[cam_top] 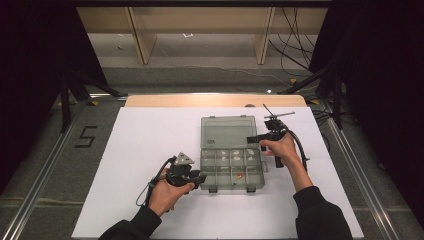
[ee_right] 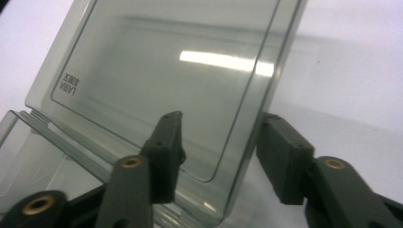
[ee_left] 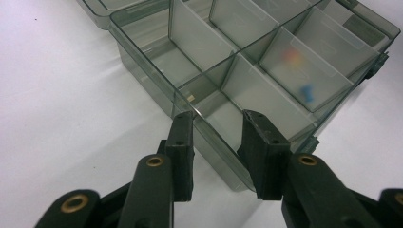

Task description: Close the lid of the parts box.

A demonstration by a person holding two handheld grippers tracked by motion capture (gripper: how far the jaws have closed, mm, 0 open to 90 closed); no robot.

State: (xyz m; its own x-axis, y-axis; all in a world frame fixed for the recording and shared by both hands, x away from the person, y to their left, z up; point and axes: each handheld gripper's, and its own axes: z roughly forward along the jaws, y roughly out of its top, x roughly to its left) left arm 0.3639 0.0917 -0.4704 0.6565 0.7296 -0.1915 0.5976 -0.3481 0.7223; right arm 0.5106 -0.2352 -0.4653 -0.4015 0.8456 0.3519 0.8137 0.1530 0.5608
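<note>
While the grey translucent compartment box (cam_top: 232,167) is lying open near the middle of the white table sheet (cam_top: 140,150), the person is working on it from both sides with a gripper in each hand. The left gripper (cam_top: 199,178) is reaching in level at the box's near left corner; in the left gripper view its jaws are straddling the front wall (ee_left: 216,142), one outside and one inside the corner compartment, though whether the pads are actually pressing the plastic is hard to tell. Small red and blue pieces (ee_left: 299,71) are lying blurred in a compartment further along. The right gripper (cam_top: 256,139) is coming in from the right at the hinged lid (cam_top: 228,131), which is lying back behind the tray. In the right gripper view its jaws are standing either side of the lid's edge (ee_right: 247,137), seemingly not yet clamped on it.
</note>
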